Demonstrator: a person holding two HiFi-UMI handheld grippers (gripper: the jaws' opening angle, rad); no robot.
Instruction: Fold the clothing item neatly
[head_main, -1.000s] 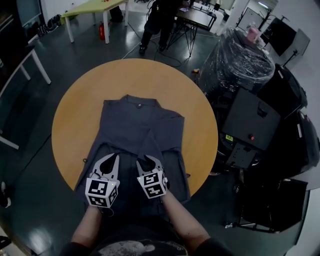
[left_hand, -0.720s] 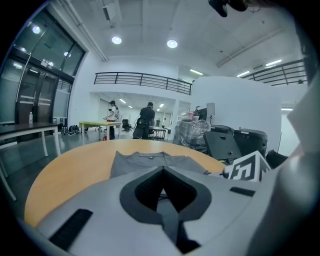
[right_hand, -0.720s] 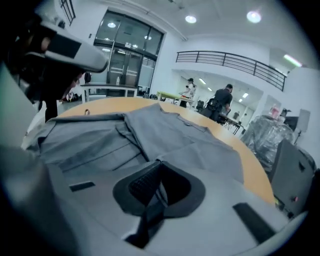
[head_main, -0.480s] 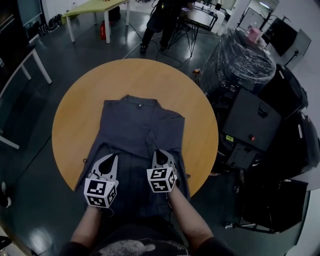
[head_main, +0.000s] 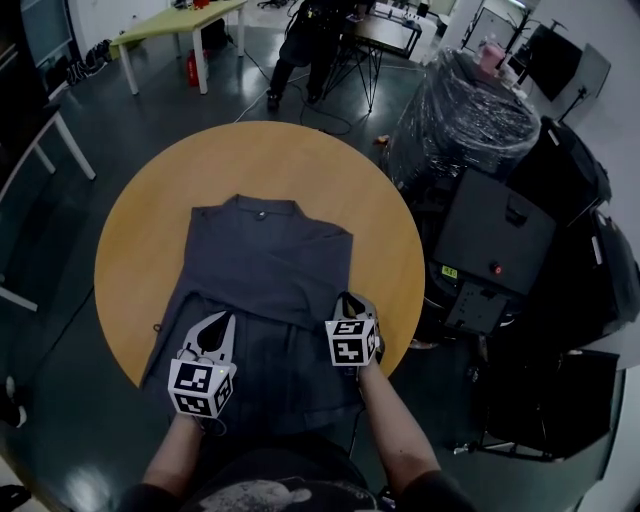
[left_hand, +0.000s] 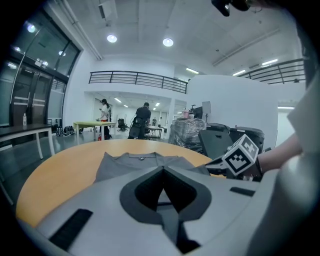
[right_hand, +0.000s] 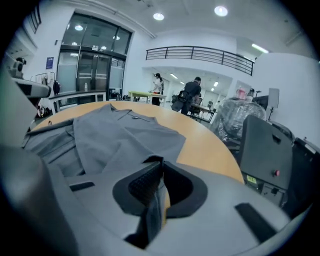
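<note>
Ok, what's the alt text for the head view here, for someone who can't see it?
A grey shirt lies partly folded on a round wooden table, pinched near the person's edge by the shut left claw and by the right claw, whose jaws have just been closing on the fabric. Dark equipment stands to the right.

Pale-grey hand-held grippers (head_main: 225, 318) (head_main: 347, 298) (black-white marker cubes (head_main: 203, 387) (head_main: 350, 343))

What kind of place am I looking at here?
Probably an open lab or workshop hall: a railed mezzanine overhead, a big plastic-wrapped bundle on the floor, and a person standing at a worktable.
</note>
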